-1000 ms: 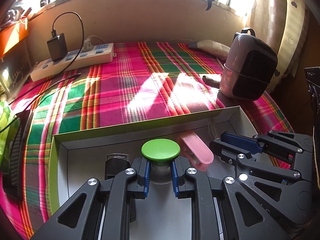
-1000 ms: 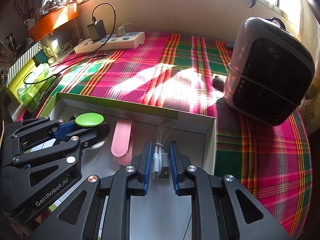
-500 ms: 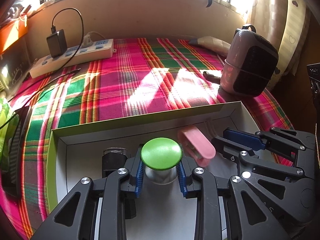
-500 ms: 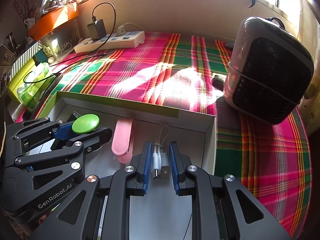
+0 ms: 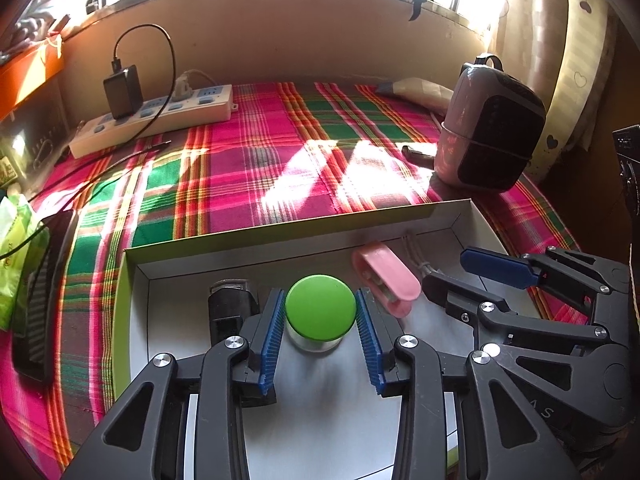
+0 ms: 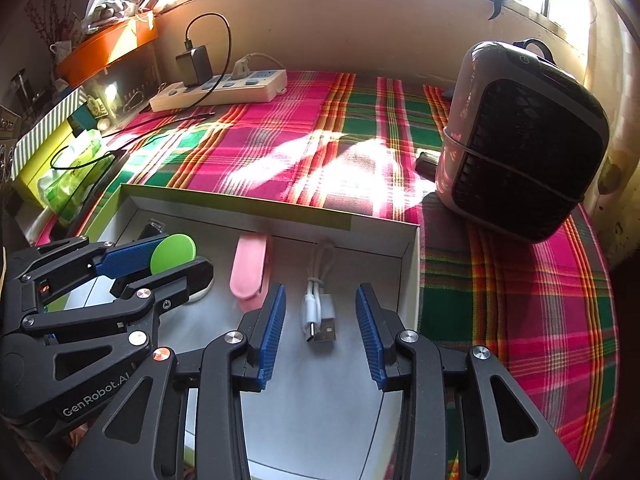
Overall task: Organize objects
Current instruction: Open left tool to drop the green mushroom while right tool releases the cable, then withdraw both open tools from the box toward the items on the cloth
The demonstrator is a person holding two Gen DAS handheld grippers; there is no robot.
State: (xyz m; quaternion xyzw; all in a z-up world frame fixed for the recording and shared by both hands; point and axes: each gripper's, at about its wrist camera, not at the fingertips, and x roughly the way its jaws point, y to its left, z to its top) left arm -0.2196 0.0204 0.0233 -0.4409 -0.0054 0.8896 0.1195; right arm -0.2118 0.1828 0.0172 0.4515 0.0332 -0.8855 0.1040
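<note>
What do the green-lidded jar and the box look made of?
Green-lidded jar: the lid looks like matte plastic, evenly coloured; the body below seems clear glass or plastic, hard to tell.
Box: looks like thin cardboard, with folded straight walls, dull white inside, green edge.

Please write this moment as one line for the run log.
left gripper: just opened, green-lidded jar between pads, released | right gripper: just opened, white USB cable released | both in white box

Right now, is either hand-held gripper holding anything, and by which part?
Neither. The left hand-held gripper has just opened around the green-lidded jar; the right hand-held gripper has just opened around the white cable.
</note>
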